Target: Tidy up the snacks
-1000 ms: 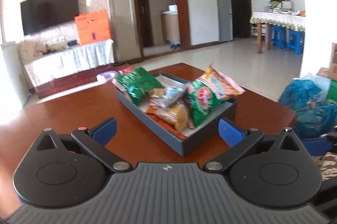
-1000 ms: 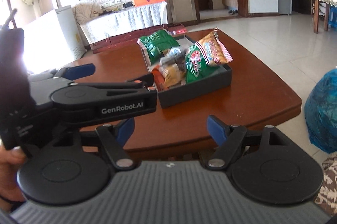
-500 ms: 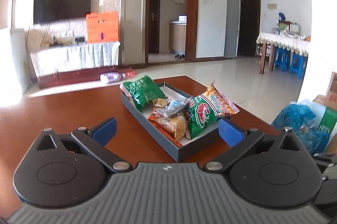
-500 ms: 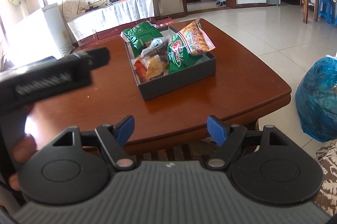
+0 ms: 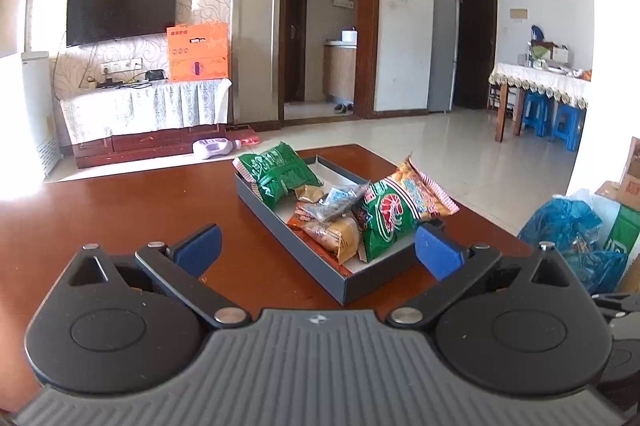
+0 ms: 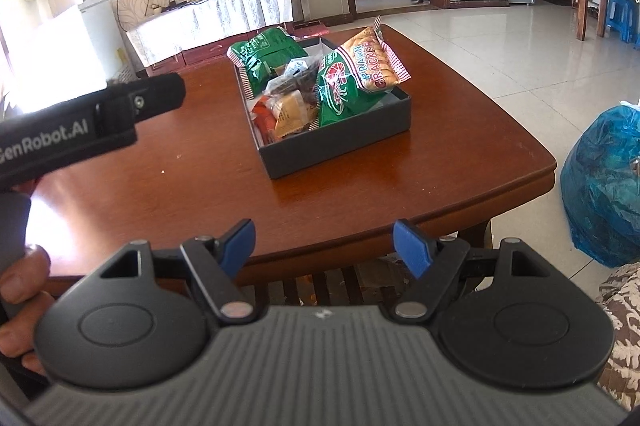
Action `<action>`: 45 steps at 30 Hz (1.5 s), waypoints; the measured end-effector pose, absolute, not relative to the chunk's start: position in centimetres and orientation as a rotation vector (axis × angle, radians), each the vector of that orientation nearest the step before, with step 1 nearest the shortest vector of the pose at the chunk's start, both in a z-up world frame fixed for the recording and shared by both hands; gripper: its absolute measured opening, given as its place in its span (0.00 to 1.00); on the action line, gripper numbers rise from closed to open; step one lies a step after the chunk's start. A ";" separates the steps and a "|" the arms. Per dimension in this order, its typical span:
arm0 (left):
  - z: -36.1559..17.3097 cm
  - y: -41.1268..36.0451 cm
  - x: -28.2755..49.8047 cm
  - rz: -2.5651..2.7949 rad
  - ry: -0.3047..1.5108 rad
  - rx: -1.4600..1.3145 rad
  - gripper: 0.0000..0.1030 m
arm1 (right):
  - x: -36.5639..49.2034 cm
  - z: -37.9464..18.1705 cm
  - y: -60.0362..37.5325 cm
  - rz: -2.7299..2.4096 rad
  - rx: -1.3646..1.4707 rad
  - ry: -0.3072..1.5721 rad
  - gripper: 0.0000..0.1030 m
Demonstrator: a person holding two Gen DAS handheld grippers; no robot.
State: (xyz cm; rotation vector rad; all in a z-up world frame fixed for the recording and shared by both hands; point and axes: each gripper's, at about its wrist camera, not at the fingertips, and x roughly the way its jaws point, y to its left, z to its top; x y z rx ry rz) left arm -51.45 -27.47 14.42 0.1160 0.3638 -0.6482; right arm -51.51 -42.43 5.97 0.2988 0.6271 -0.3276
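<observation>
A dark grey open box (image 5: 304, 250) (image 6: 344, 145) stands on the brown wooden table (image 5: 120, 209) (image 6: 160, 161). In it lie a green snack bag (image 5: 276, 171) (image 6: 266, 55), a prawn cracker bag (image 5: 396, 209) (image 6: 356, 77), a yellow-orange packet (image 5: 336, 234) (image 6: 288, 109) and small clear wrappers (image 5: 336, 199). My left gripper (image 5: 318, 250) is open and empty, just short of the box's near corner. My right gripper (image 6: 324, 246) is open and empty, back over the table's near edge. The left gripper's body (image 6: 80, 129) shows at the left of the right wrist view.
A blue plastic bag (image 5: 568, 226) (image 6: 604, 181) sits on the floor right of the table. A TV (image 5: 120, 5), an orange box (image 5: 198, 51) and a covered stand are at the far wall. A dining table with blue stools (image 5: 540, 113) is far right.
Both grippers have risen and pulled back a little from the box. The left gripper has tilted up, showing more of the room. Both stay open and empty.
</observation>
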 end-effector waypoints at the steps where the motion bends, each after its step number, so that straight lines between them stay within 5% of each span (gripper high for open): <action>1: 14.4 -27.5 -51.5 -0.649 0.361 0.120 1.00 | -51.5 6.0 -42.4 -0.328 0.298 0.628 0.76; 45: 13.7 -27.3 -51.5 -0.641 0.367 0.116 1.00 | -51.1 5.6 -42.6 -0.311 0.297 0.663 0.78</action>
